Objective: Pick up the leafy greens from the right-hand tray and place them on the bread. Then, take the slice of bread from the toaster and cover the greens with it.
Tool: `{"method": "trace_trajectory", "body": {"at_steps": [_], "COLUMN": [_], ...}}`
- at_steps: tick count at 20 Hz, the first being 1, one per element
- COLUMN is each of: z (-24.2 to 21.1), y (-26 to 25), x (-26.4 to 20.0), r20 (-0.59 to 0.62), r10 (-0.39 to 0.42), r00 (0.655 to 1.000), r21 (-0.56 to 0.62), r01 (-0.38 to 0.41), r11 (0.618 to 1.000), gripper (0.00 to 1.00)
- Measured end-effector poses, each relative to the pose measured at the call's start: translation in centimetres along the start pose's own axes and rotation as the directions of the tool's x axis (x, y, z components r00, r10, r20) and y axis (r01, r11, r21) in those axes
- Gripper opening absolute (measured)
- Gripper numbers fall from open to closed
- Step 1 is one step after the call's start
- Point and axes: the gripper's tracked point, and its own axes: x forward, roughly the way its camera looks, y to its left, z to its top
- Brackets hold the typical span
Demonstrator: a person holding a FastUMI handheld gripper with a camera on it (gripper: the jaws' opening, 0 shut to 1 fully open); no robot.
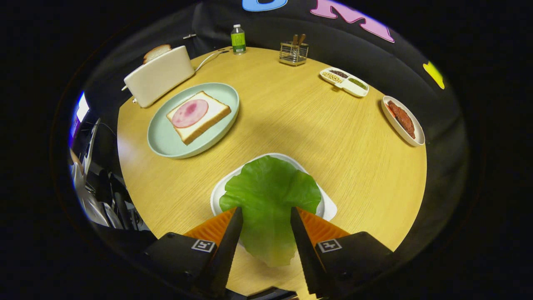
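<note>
A big green lettuce leaf (268, 187) lies over the white tray (329, 207) just ahead of me. Its near end runs back between my fingers and past the tray's edge. My gripper (265, 210) is shut on the leaf, with both fingers against its sides. Beyond and to the left, a pale green plate (160, 143) holds a slice of bread (208, 118) topped with a round of pink ham (189, 113). Behind the plate stands a cream toaster (160, 79) with a second bread slice (157, 52) sticking out of its slot.
The round wooden table (300, 125) also carries a green-labelled bottle (238, 39), a wire utensil holder (294, 53), a divided snack dish (344, 81) and an oval dish of red-brown food (403, 120) at the far right. The toaster's cord (208, 59) trails toward the bottle.
</note>
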Motion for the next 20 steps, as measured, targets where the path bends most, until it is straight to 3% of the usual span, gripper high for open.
{"method": "trace_trajectory", "body": {"at_steps": [2,4,9,10,15,20], "z": [-0.9,-1.1,-0.9,-1.0,1.2,5.8], "y": [0.2,0.0,-0.7,-0.7,-0.6,1.0], "x": [0.8,0.7,0.6,0.5,-2.9,-8.6], "r20": [-0.04,-0.043,-0.034,-0.032,0.085,0.237], "r10": [0.009,0.012,-0.015,-0.016,-0.042,-0.036], "r00": [0.999,0.999,0.999,0.999,0.995,0.971], "r21": [0.003,0.017,0.058,0.06,0.081,0.113], "r01": [-0.008,-0.011,0.017,0.018,0.035,0.009], "r11": [1.0,1.0,0.998,0.998,0.996,0.994], "gripper": [0.72,0.65,0.13,0.09,0.06,0.06]}}
